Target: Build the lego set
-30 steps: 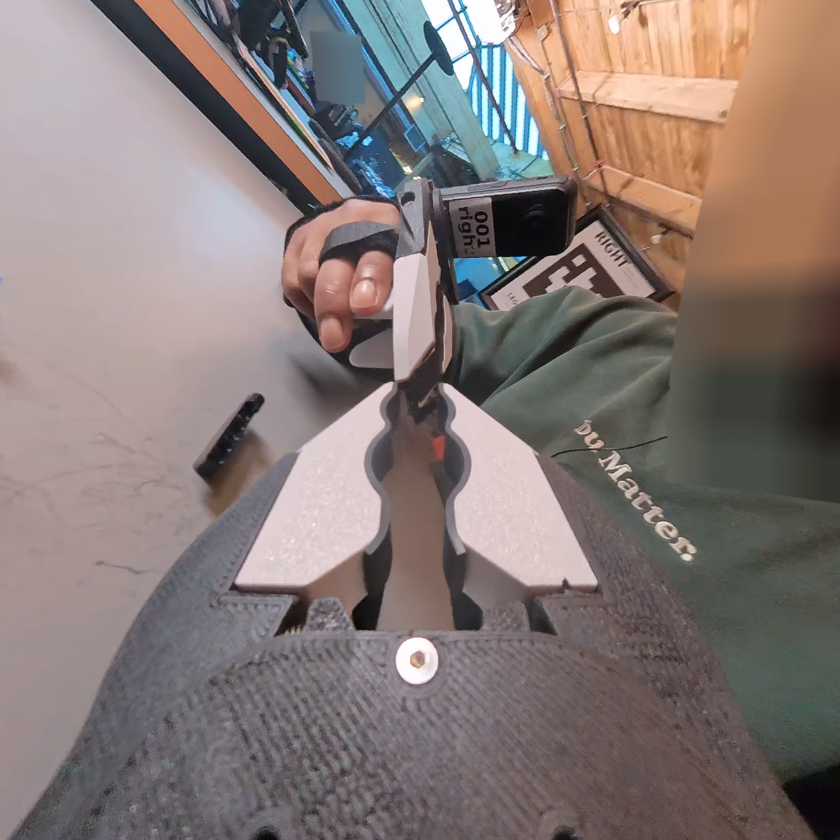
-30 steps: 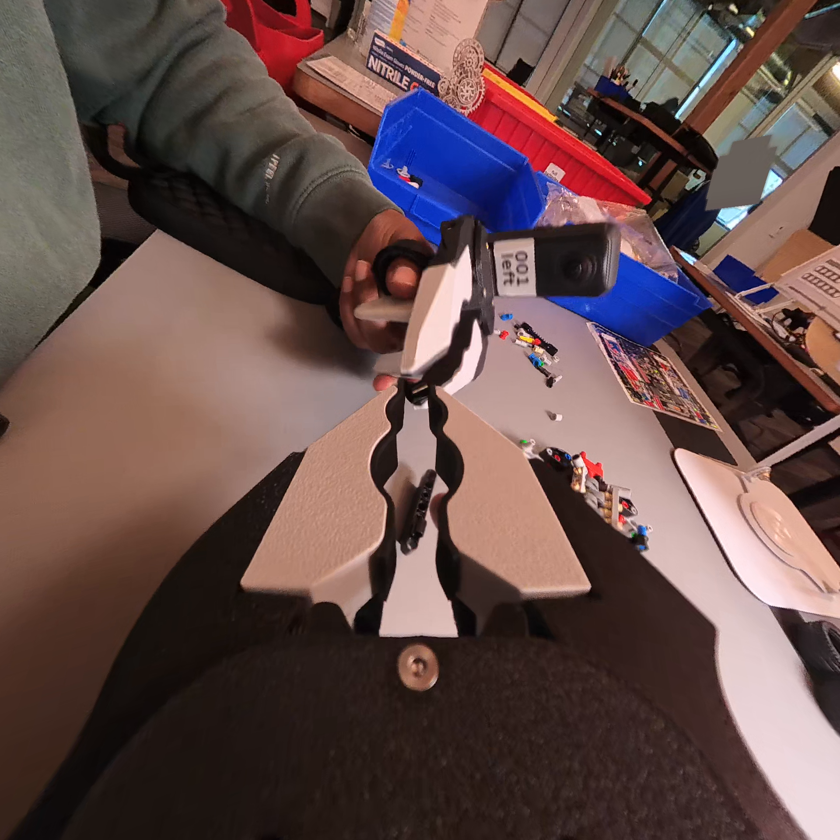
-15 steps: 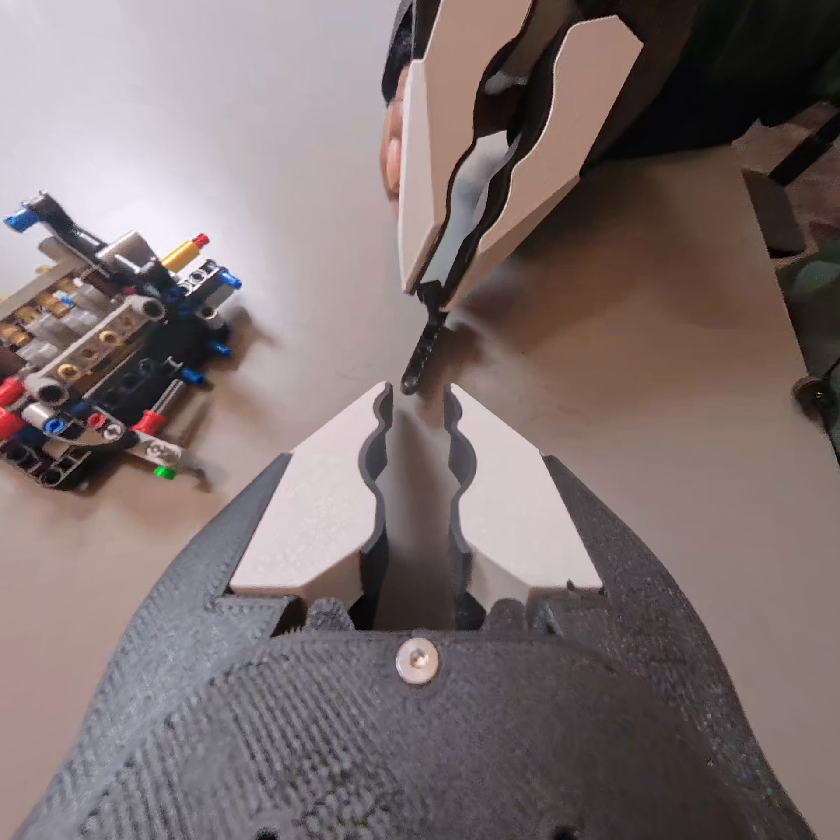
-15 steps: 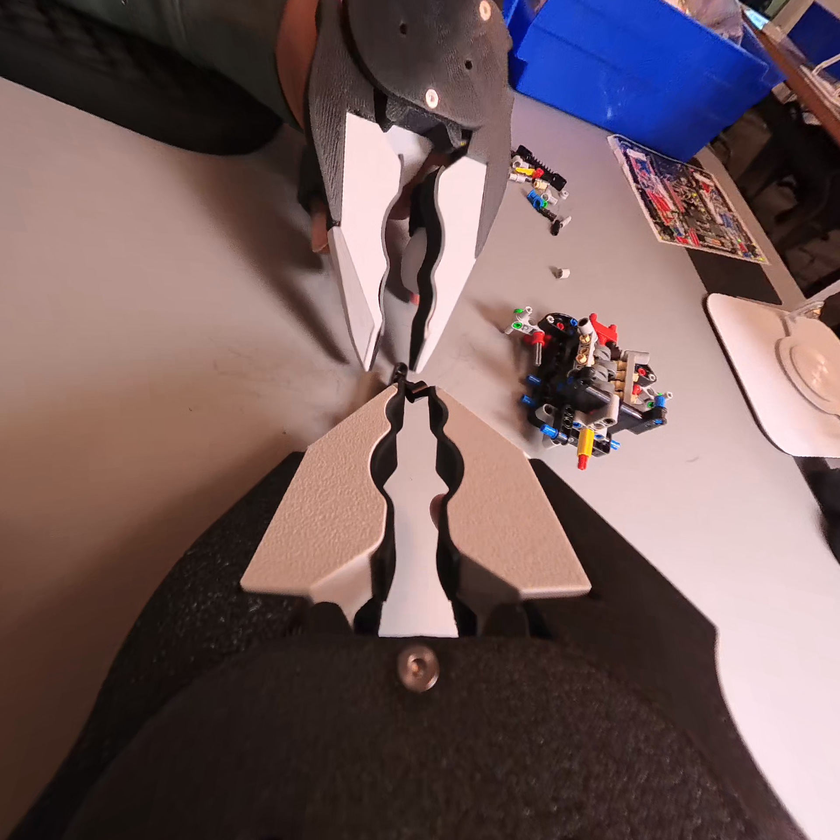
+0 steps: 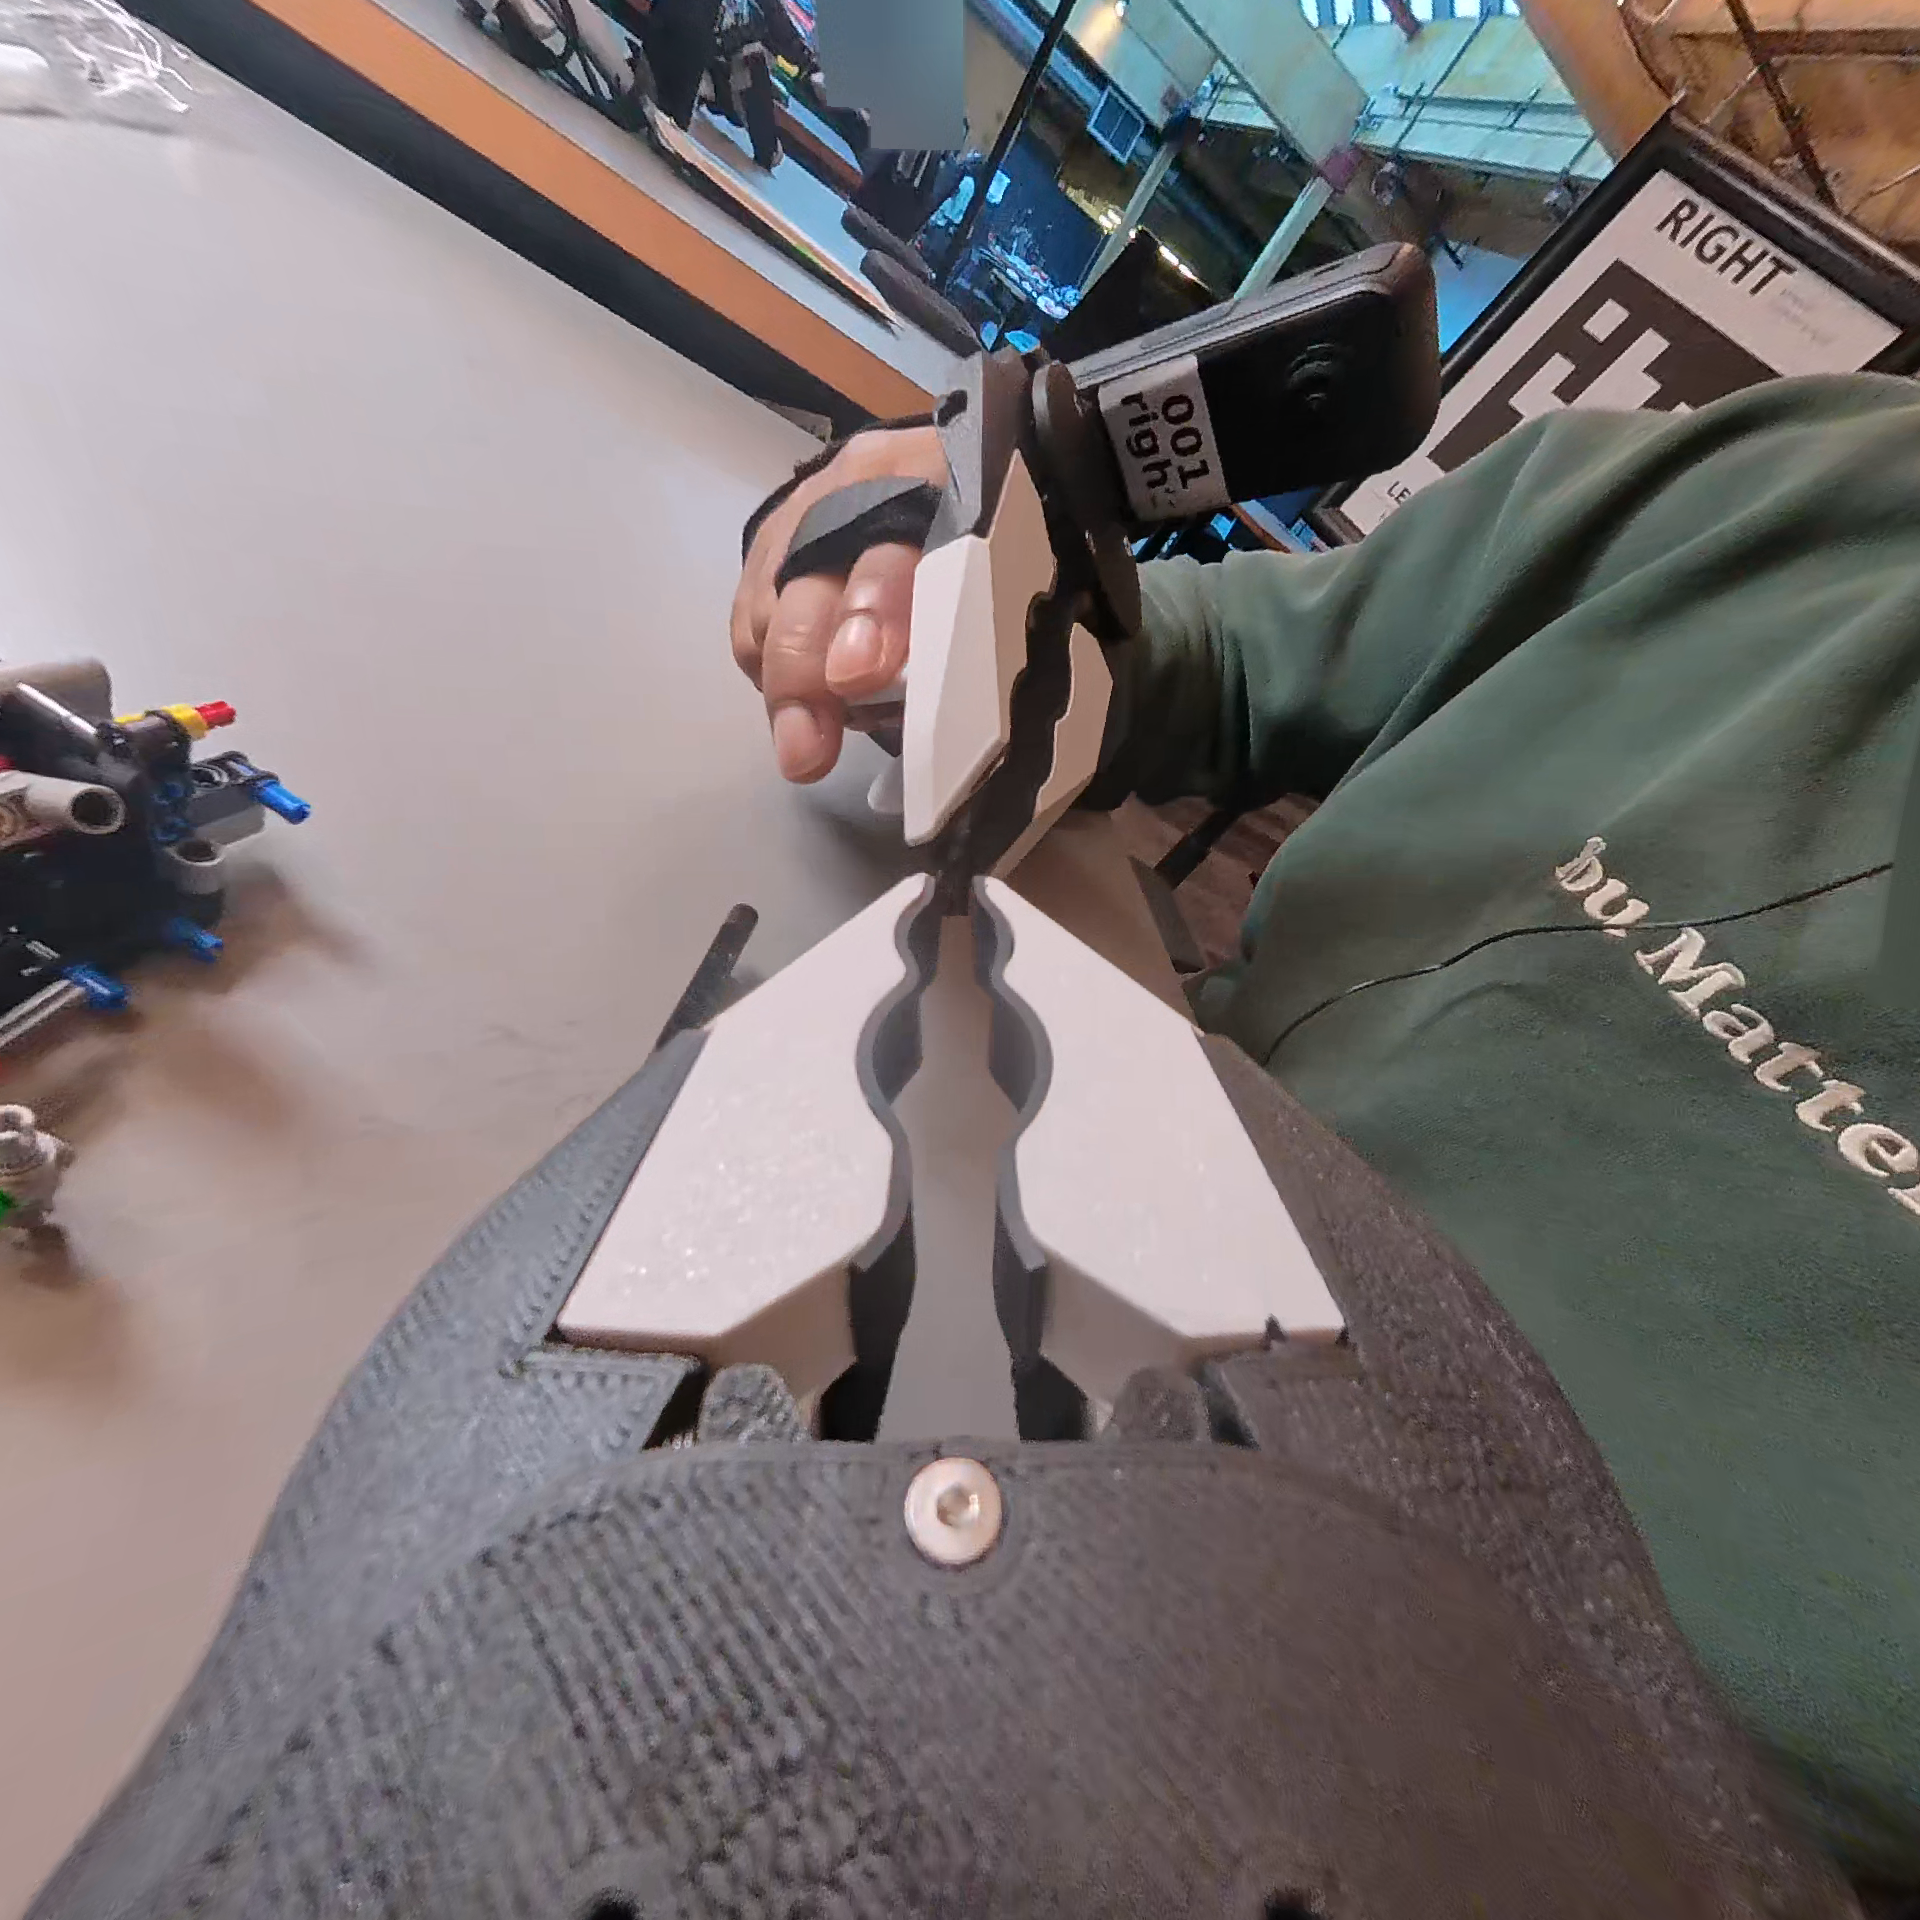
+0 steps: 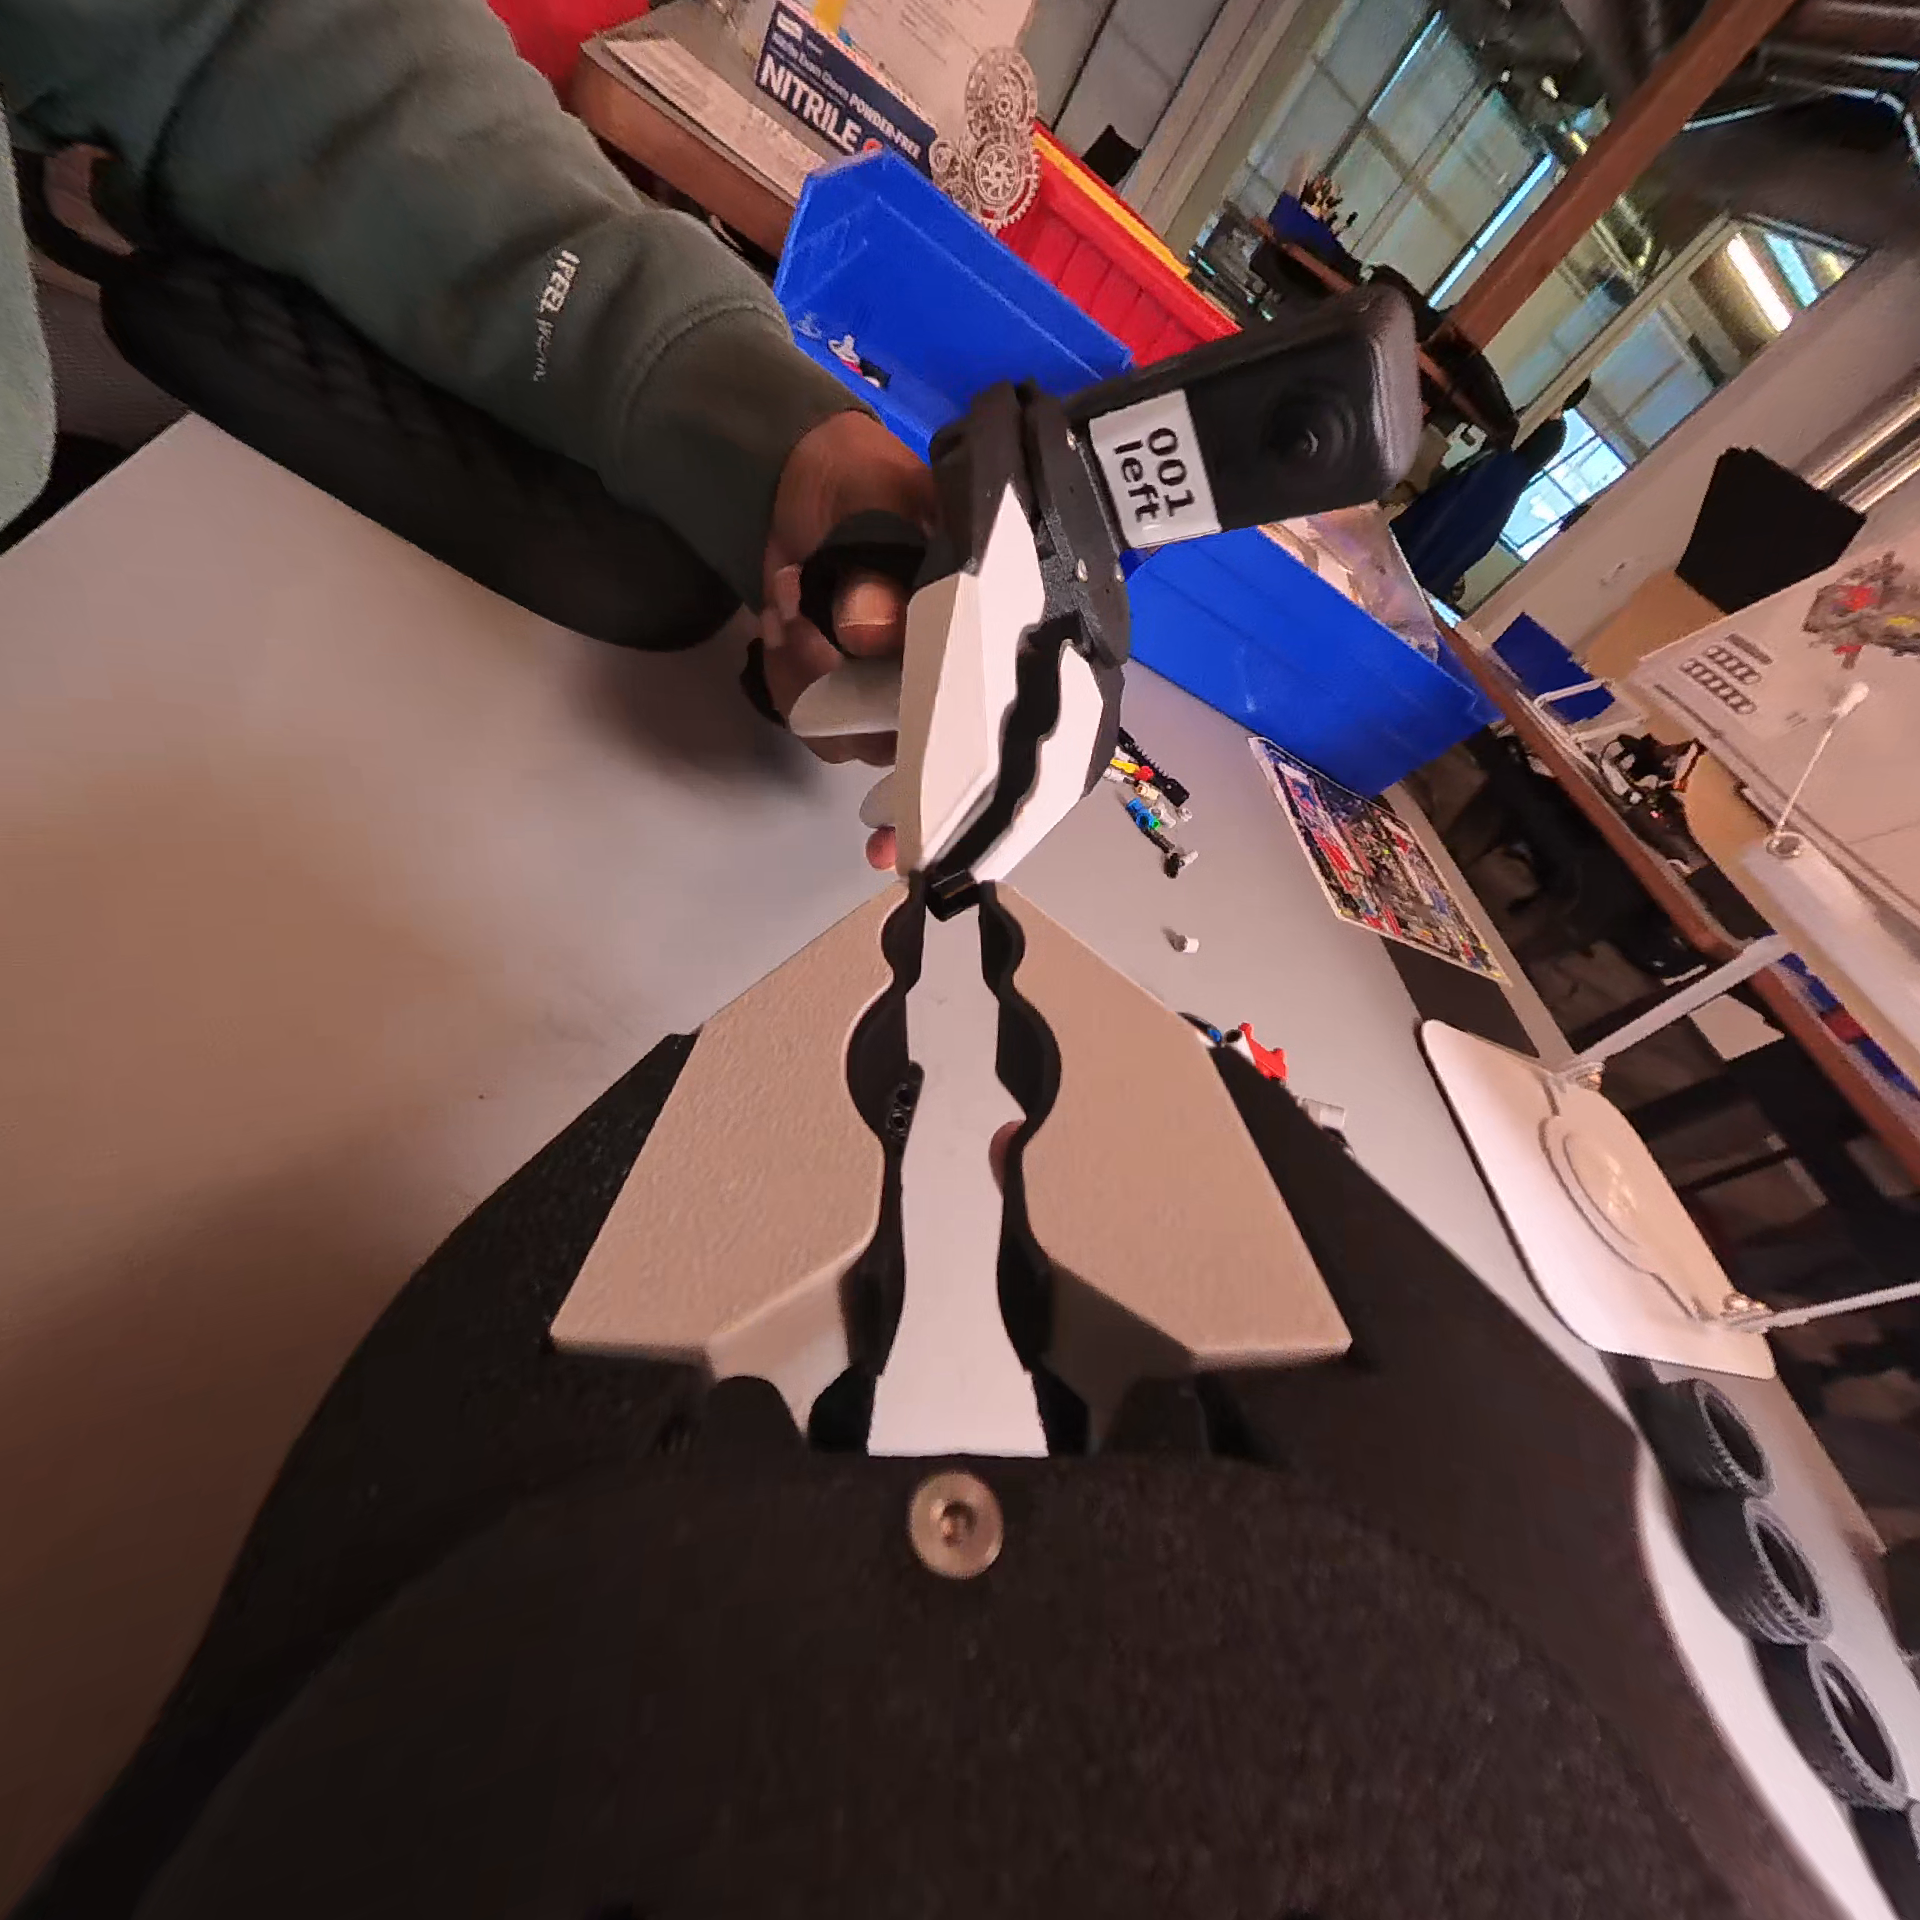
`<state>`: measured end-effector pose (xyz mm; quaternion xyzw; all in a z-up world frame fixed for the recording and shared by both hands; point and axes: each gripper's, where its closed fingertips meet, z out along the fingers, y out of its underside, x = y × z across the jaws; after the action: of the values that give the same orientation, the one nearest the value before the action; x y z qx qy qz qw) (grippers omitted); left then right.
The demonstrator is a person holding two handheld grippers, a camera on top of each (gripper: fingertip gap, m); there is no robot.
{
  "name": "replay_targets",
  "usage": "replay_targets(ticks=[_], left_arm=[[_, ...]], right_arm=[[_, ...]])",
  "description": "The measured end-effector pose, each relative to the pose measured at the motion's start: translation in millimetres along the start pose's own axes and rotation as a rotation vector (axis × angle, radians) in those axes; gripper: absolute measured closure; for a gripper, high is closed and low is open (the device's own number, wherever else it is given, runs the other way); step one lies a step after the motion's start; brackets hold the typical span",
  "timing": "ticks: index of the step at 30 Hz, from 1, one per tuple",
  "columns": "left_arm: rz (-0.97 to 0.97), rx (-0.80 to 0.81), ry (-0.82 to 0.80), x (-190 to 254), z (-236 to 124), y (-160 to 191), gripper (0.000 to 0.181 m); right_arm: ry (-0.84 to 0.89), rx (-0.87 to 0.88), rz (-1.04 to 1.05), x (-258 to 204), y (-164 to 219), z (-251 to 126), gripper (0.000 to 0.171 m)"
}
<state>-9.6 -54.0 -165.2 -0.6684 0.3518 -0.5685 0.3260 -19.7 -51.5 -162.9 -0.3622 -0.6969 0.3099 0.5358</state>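
My left gripper and my right gripper meet tip to tip above the table. A small black lego piece is pinched between them, and both pairs of jaws are nearly closed on it. It also shows in the left wrist view. The right gripper faces me in the left wrist view, and the left gripper faces me in the right wrist view. A black beam lies on the table under the tips and shows through the jaw gap. The part-built lego model sits to the left.
Loose small pieces, an instruction booklet and blue bins lie beyond the grippers. A white stand base and black tyres are at the right edge. The person's green sleeve is close on the right. Only a small space, under 4 cm, lies between the two pairs of fingers.
Half a second ago both grippers pointed down at the table with their tips a little apart. Now they are raised and tilted level, tips touching, and the left jaws are narrower.
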Motion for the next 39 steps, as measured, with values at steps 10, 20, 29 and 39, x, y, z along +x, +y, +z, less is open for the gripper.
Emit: replay_targets(ticks=[10, 20, 29, 39], left_arm=[[0.008, -0.007, 0.031, 6.3, -0.6, 1.5, 0.178], [0.445, -0.151, -0.298, -10.5, 1.3, 6.3, 0.178], [0.555, -0.191, -0.367, -13.6, 2.9, 8.1, 0.178], [0.419, -0.33, -0.426, -52.6, -15.2, 36.2, 0.151]], right_arm=[[0.035, 0.015, -0.093, -0.8, -7.0, -0.9, 0.163], [-0.156, -0.012, 0.388, -5.4, 11.1, -1.2, 0.149], [-0.155, 0.005, 0.466, -2.3, 8.7, 0.0, 0.165], [-0.116, -0.141, 0.495, 12.5, 31.2, -6.4, 0.166]])
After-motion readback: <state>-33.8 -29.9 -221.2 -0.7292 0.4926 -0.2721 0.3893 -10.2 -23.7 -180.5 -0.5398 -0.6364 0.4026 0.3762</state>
